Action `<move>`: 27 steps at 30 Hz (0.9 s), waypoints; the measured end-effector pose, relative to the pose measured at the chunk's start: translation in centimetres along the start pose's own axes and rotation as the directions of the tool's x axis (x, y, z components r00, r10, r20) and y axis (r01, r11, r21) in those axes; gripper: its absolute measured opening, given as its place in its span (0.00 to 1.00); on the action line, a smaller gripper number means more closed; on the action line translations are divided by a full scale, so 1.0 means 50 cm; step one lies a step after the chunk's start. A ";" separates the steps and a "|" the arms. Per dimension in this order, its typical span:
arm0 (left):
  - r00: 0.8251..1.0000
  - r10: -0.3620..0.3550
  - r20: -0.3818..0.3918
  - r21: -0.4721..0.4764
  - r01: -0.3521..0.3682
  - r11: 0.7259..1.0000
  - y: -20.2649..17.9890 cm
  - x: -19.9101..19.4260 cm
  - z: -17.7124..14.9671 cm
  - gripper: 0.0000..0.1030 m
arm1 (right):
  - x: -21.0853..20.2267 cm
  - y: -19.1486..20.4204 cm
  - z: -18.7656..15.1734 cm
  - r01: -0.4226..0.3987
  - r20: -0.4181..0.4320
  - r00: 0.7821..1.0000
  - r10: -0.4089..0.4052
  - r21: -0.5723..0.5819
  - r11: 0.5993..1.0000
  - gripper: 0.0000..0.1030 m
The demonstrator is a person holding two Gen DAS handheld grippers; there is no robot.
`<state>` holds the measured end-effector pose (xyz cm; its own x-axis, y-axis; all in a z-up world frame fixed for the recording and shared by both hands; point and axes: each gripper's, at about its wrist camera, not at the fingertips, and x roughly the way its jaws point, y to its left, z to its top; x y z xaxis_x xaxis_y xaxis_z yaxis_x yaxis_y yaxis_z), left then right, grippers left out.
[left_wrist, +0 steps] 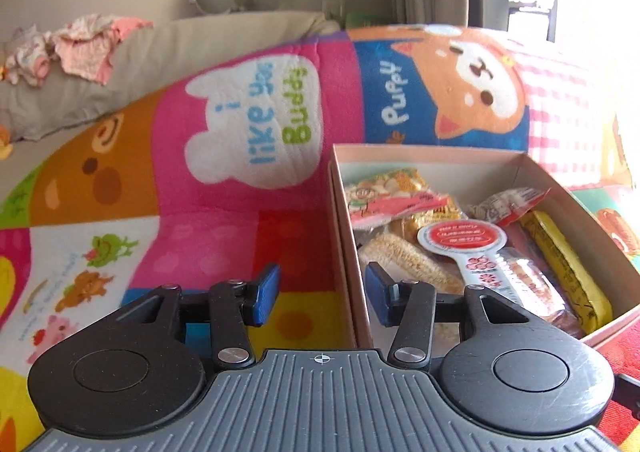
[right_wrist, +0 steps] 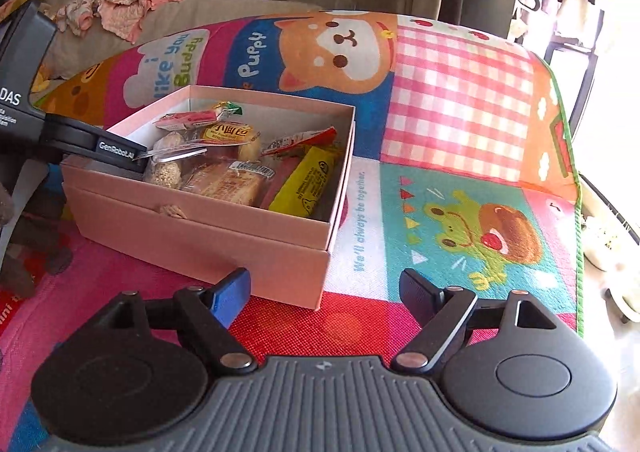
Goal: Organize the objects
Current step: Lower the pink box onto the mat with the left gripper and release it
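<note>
Your pink snack box (right_wrist: 208, 236) sits on the cartoon play mat (right_wrist: 460, 111), toward the mat's left side in the right wrist view; lots of bare mat to the box's right, up to the green-trimmed mat edge (right_wrist: 576, 179) where it drops off. In the left wrist view there's open mat left of the box wall (left_wrist: 344, 252).

Left gripper (left_wrist: 322, 296): jaws apart, nothing between the pads; they straddle the box's near-left wall, right pad over the snacks, left pad outside. No earlier pic, so that's all I can say. Right gripper (right_wrist: 322, 292): jaws wide, empty, low over the red mat patch just in front of the box's near corner, not touching it.

Inside the box: yellow packet (right_wrist: 308, 183), wrapped bread w/ barcode label (right_wrist: 228, 181), red-white round-tag packet (left_wrist: 464, 240), other wrapped snacks. Mat text: "i like you Buddy" (left_wrist: 276, 111), "Puppy" (right_wrist: 251, 55), "We'll always be together." (right_wrist: 362, 223). Left gripper body reads "GenRobot.AI" (right_wrist: 117, 149).
</note>
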<state>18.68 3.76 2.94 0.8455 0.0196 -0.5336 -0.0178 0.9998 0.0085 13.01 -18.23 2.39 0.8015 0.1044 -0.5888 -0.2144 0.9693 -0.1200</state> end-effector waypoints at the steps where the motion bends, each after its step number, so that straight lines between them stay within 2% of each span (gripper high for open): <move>1: 0.999 0.020 0.041 0.014 -0.020 1.000 -0.001 -0.033 -0.004 0.51 | -0.014 -0.005 -0.007 0.002 0.000 1.000 -0.002 0.010 1.000 0.97; 3: 0.994 0.029 0.110 0.027 -0.032 0.999 -0.005 -0.105 -0.023 0.51 | -0.045 -0.008 -0.024 0.019 -0.017 1.000 -0.019 0.023 1.000 1.00; 5: 0.991 -0.001 0.137 0.035 -0.004 0.999 -0.012 -0.175 -0.061 0.51 | -0.078 -0.002 -0.049 0.002 -0.045 0.999 -0.001 0.023 1.000 1.00; 9: 0.996 -0.087 0.003 0.032 0.087 0.996 -0.051 -0.252 -0.164 0.51 | -0.112 0.029 -0.106 -0.037 -0.104 0.994 0.040 0.035 0.999 1.00; 10: 0.996 -0.088 -0.018 0.035 0.089 0.995 -0.063 -0.259 -0.189 0.51 | -0.111 0.036 -0.120 -0.026 -0.123 0.992 0.031 0.040 0.999 1.00; 11: 0.996 -0.082 -0.028 0.047 0.083 0.995 -0.075 -0.263 -0.209 0.51 | -0.118 0.036 -0.128 -0.013 -0.098 0.995 0.020 0.064 0.998 1.00; 13: 0.997 -0.058 -0.057 0.058 0.062 0.996 -0.095 -0.254 -0.232 0.51 | -0.113 0.028 -0.130 -0.018 -0.116 0.993 0.032 0.117 0.993 1.00; 14: 0.998 -0.039 -0.058 0.067 0.043 0.997 -0.102 -0.254 -0.234 0.52 | -0.112 0.020 -0.133 -0.024 -0.105 0.994 0.040 0.145 0.989 1.00; 17: 0.997 -0.045 -0.062 0.061 0.049 0.997 -0.109 -0.250 -0.235 0.49 | -0.111 0.019 -0.139 0.014 -0.080 0.997 0.001 0.177 0.984 1.00; 19: 0.996 -0.058 -0.068 0.034 0.060 0.998 -0.106 -0.248 -0.238 0.49 | -0.107 0.031 -0.134 0.024 -0.077 0.997 -0.013 0.144 0.989 1.00; 21: 0.995 -0.065 -0.071 0.004 0.066 0.998 -0.100 -0.246 -0.238 0.49 | -0.101 0.036 -0.129 0.012 -0.071 0.997 -0.003 0.121 0.993 1.00; 23: 0.995 -0.063 -0.071 -0.001 0.064 0.998 -0.101 -0.247 -0.239 0.49 | -0.092 0.029 -0.125 -0.005 -0.075 0.997 0.016 0.148 0.989 1.00; 27: 0.996 -0.052 -0.071 -0.029 0.050 0.998 -0.102 -0.246 -0.238 0.50 | -0.089 0.029 -0.125 0.006 -0.066 0.998 0.005 0.161 0.987 1.00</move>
<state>2.02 -1.61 -0.63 0.8053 -0.0331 -0.5920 0.0097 0.9990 -0.0427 5.65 -18.66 -0.20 0.7620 0.0945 -0.6407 -0.1170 0.9931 0.0073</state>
